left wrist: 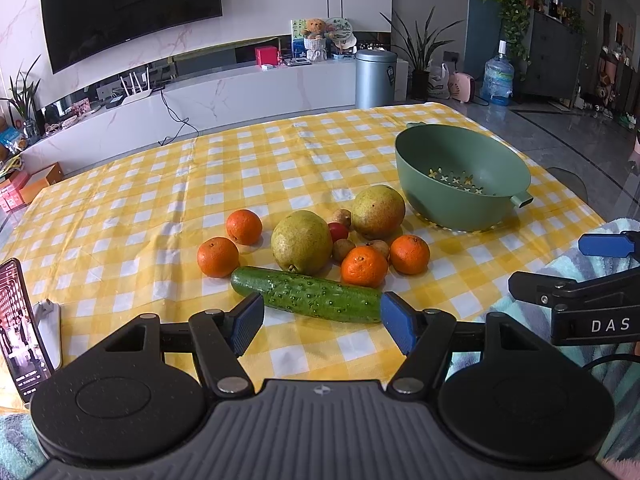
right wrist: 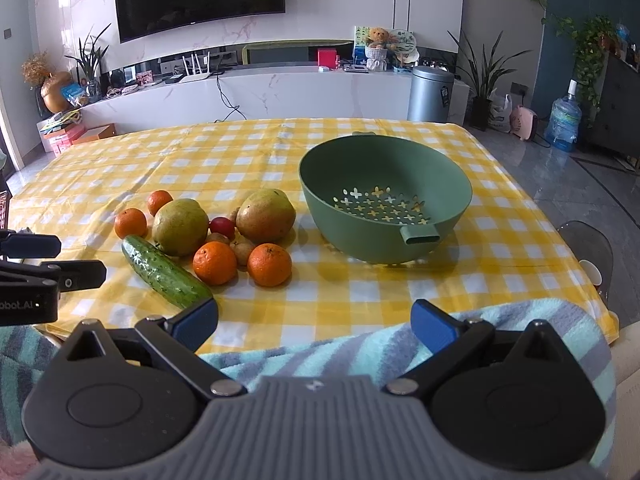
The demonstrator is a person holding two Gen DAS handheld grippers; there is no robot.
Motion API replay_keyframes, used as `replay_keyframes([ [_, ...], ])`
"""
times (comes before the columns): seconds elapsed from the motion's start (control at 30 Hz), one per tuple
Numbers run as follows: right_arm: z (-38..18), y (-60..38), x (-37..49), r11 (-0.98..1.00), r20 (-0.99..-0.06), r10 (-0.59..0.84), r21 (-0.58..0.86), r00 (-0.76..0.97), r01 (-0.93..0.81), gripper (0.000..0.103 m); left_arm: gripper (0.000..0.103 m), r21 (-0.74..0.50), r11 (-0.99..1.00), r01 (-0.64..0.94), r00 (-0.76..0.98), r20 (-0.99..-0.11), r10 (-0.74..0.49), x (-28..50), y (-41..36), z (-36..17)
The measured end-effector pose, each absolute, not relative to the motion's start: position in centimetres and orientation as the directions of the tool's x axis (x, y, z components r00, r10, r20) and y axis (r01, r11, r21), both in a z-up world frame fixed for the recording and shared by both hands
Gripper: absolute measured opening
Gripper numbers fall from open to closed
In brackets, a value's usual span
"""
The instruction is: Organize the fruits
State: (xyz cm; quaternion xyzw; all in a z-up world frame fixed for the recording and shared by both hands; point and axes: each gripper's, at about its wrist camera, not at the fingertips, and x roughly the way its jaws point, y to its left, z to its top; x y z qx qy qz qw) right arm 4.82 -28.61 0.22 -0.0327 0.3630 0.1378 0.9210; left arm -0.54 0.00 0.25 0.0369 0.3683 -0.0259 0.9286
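A heap of fruit lies on the yellow checked tablecloth (left wrist: 160, 184): a green cucumber (left wrist: 306, 295), two large pears (left wrist: 301, 242) (left wrist: 378, 211), several oranges (left wrist: 218, 257), a small red fruit (left wrist: 339, 231) and some small brown ones. An empty green colander bowl (left wrist: 460, 176) stands behind them to the right. My left gripper (left wrist: 322, 326) is open just in front of the cucumber, nothing between its pads. In the right wrist view my right gripper (right wrist: 314, 324) is open near the table's front edge, right of the cucumber (right wrist: 166, 272), in front of the bowl (right wrist: 384, 196).
A phone (left wrist: 22, 328) leans on a stand at the table's left front corner. A striped towel (right wrist: 360, 352) lies over the near edge under my right gripper. A chair (right wrist: 588, 248) stands at the table's right side. A cabinet and a bin stand behind the table.
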Motion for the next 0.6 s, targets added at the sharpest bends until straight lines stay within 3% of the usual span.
replay_keyframes([
  [0.6,0.18,-28.74,4.90,0.962,-0.680,0.225,0.040,0.698,-0.271,0.099,0.079,0.049,0.996,0.073,0.726,-0.688,-0.020,-0.75,-0.06,0.23],
])
